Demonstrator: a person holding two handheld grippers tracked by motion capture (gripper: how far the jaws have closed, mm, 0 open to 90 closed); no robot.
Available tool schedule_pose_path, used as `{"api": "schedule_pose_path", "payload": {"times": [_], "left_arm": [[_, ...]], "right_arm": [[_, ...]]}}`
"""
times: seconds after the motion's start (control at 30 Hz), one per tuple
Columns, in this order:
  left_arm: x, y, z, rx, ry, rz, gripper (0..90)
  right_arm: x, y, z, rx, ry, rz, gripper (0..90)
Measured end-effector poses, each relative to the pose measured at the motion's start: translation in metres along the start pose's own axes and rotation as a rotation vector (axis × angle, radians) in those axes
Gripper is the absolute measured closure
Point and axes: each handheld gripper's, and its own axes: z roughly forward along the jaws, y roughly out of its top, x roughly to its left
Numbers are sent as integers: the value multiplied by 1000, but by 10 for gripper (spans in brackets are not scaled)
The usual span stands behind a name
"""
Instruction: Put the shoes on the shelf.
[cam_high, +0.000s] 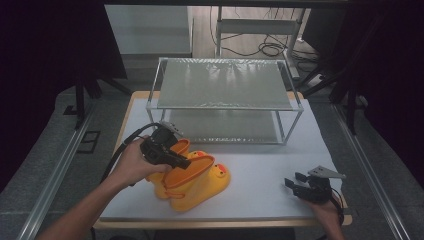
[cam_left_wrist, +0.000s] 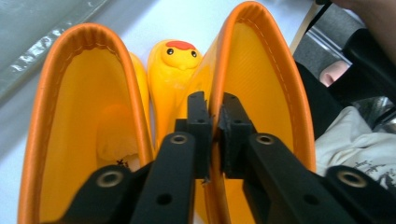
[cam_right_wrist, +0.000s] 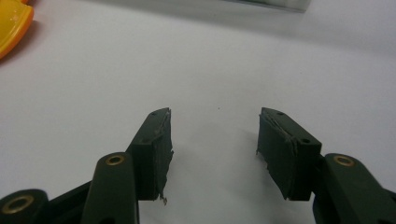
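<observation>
Two yellow duck-faced rubber boots with orange rims stand side by side at the table's front left. My left gripper (cam_high: 183, 163) reaches in from the left over their tops. In the left gripper view its jaws (cam_left_wrist: 214, 100) straddle the shaft wall of the right-hand boot (cam_left_wrist: 266, 79), one pad inside and one outside, pressed on the wall. The other boot (cam_left_wrist: 84, 98) stands open beside it, and a duck face (cam_left_wrist: 180, 56) shows on a toe between them. My right gripper (cam_high: 296, 183) rests open near the front right edge, with bare white table between its jaws (cam_right_wrist: 215, 114).
A two-level metal-framed rack (cam_high: 225, 85) with clear shelves stands at the back of the white table (cam_high: 280, 160). A sliver of yellow boot (cam_right_wrist: 11, 23) sits at the upper left of the right gripper view. Cables lie on the floor behind the rack.
</observation>
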Motion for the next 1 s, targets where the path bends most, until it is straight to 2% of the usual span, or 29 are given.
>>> {"api": "schedule_pose_path", "payload": {"times": [0.13,0.17,0.27,0.37,0.47,0.53,0.6,0.77,0.87,0.97,1.0], "left_arm": [[-3,4,-1,-3,13,7,648],[-4,6,-1,-8,13,4,648],[-3,9,-4,-15,16,1,518],[0,11,-15,-62,-28,-33,498],[3,11,-22,-78,-52,-45,492],[6,10,-27,-83,-50,-50,480],[11,7,-36,-81,-70,-66,470],[14,2,-40,-59,-59,-75,435],[16,-1,-39,-39,-56,-78,412],[21,-4,-31,10,-61,-81,381],[21,-4,-31,10,-61,-81,369]], "right_arm": [[1,0,0,1,0,-1,443],[1,0,0,1,0,-1,443],[0,0,0,-1,0,0,443],[-1,0,-1,-4,-2,1,443],[-1,0,-1,0,-1,3,443],[-1,0,-1,-2,-2,5,443],[-1,0,0,-2,-2,1,443],[-1,0,0,2,0,-1,442],[0,0,0,-2,0,3,442],[0,0,0,-2,-1,4,442],[0,0,0,-2,-1,4,442]]}}
